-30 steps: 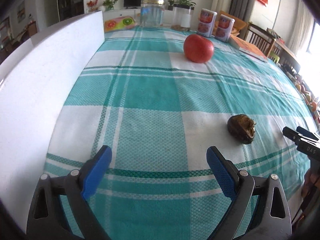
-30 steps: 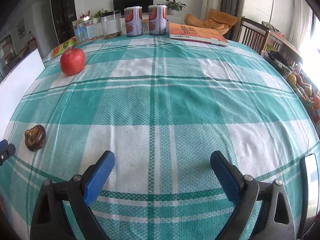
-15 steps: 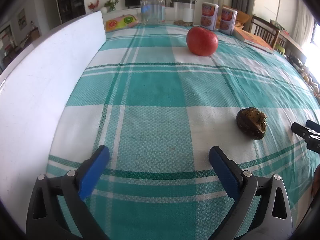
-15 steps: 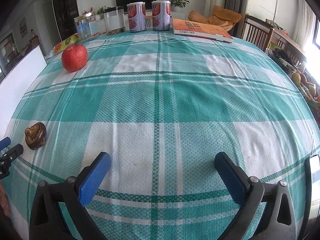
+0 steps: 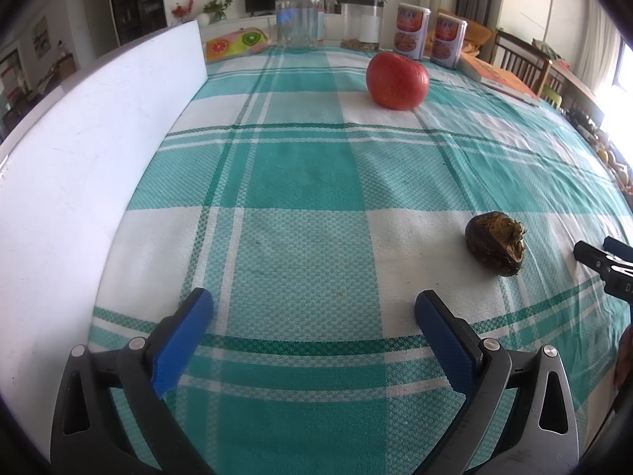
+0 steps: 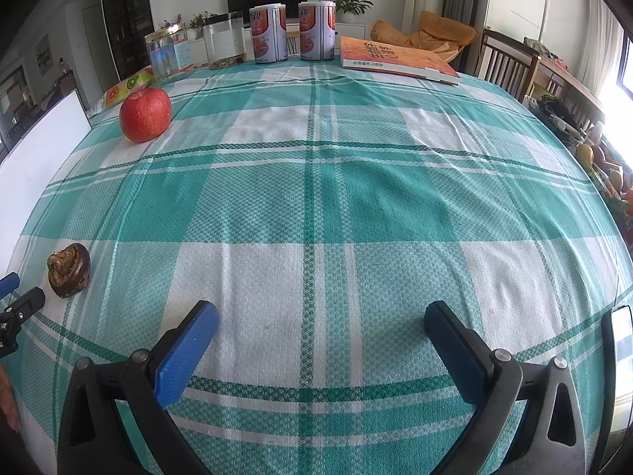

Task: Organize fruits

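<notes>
While both hand-held grippers hover low over it, a table covered in a teal-and-white checked tablecloth (image 6: 316, 182) fills nearly the whole scene. Along its left edge stands a tall white board (image 5: 79, 166), upright on its long side. At the far end sit an orange-covered book (image 6: 395, 59), two tall printed cans (image 6: 292, 33) side by side, and two clear jars (image 5: 300, 18), one with a gold-coloured lid. A flat packet printed with fruit slices (image 5: 233, 43) lies near the far end of the board.

Nearer the middle, the left gripper (image 5: 312, 318) has its blue-padded jaws spread wide apart with nothing between them, only bare cloth. The right gripper (image 6: 320, 330) is likewise spread wide and holds nothing. From the left wrist view, the tip of the right gripper shows at the right edge.

A red apple (image 5: 397, 80) rests on the cloth toward the far end, well apart from both grippers and just in front of the jars and cans. Smallest of all, a dark brown, rough-skinned fruit with a dried leafy cap (image 5: 496, 248) lies on a white square of the cloth, ahead and to the right of the left gripper's right finger, between the two grippers and touching neither.
</notes>
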A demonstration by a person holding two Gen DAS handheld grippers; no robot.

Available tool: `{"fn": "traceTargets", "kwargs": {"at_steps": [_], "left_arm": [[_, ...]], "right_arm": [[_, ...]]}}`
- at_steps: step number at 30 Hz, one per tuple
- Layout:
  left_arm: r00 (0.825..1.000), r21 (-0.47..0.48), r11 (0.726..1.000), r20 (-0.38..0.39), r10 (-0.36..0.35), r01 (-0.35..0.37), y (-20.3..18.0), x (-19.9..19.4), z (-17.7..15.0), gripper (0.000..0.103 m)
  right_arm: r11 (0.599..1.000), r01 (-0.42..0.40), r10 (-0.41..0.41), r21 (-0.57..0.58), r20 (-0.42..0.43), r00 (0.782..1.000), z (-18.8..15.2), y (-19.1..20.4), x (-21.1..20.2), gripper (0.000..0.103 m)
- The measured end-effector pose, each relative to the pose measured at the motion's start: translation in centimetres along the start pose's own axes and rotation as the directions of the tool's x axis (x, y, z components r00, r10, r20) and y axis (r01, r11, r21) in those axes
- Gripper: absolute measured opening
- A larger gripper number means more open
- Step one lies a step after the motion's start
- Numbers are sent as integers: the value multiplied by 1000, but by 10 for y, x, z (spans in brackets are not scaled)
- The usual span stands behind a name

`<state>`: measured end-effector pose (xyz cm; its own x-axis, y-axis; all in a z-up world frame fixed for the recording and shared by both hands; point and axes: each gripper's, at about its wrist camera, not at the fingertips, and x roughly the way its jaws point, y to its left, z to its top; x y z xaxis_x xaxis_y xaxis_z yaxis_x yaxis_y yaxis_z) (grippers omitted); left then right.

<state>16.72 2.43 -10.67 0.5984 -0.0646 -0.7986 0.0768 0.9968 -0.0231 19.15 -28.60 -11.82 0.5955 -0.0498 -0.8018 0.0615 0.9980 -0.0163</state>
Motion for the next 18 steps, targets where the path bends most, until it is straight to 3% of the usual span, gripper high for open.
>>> {"fn": "traceTargets", "kwargs": {"at_steps": [4, 7, 8, 13, 16, 18], "left_arm": [[998, -7, 998, 16, -66, 67, 1, -4, -1, 101], [971, 1, 971, 35, -238, 238, -12, -16, -1, 100], [965, 32, 966, 36, -259, 258, -24, -19, 2, 100], [977, 232, 952, 24, -210, 199, -89, -11, 23, 100], [984, 246, 953, -9, -177, 174, -104, 9, 28, 98], [986, 234, 958, -13, -165, 164, -106, 15, 29, 91]], "right_arm": [[1000, 0, 0, 0, 0, 1000, 0, 0, 0, 103], [1000, 0, 0, 0, 0, 1000, 0, 0, 0, 103], [1000, 0, 0, 0, 0, 1000, 0, 0, 0, 103], [1000, 0, 0, 0, 0, 1000, 0, 0, 0, 103], [1000, 1, -1, 0, 0, 1000, 0, 0, 0, 103], [1000, 1, -1, 0, 0, 1000, 0, 0, 0, 103]]}}
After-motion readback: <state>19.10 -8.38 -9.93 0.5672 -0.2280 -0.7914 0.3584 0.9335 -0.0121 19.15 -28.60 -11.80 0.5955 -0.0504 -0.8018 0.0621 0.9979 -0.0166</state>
